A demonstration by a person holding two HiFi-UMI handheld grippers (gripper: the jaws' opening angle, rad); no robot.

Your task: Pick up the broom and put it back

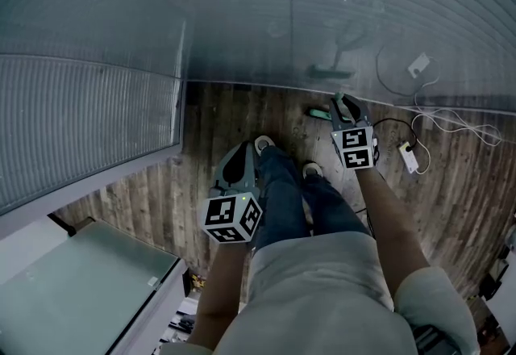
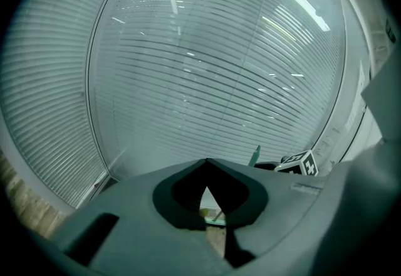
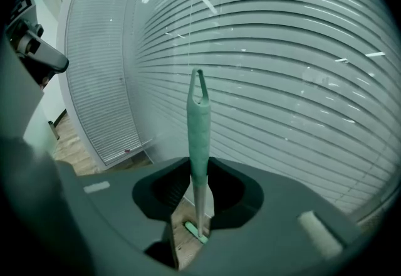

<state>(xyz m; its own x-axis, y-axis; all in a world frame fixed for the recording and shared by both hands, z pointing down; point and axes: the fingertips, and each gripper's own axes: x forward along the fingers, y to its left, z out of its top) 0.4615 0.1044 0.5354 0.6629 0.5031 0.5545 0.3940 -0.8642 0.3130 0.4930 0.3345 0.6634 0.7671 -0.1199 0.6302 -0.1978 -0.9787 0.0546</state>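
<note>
Right gripper view: broom (image 3: 199, 130) stands upright between the right tongs (image 3: 200, 165). The jaws are partly apart and closed on its shaft, just below the green grip sleeve. Hanging loop at the handle's top. Its green head (image 3: 195, 231) is down at the wooden floor (image 1: 242, 115), close to the glass wall (image 1: 282, 6) with horizontal blinds.

Left gripper view: left tongs (image 2: 207, 162) have their tips together, with nothing between them.

Head view: both tongs are held out ahead of the person's legs, the left well apart from the broom. The marker cubes (image 1: 355, 147) carry black-and-white square patterns. A white adapter (image 1: 409, 156) with cables lies on the floor to the right.
</note>
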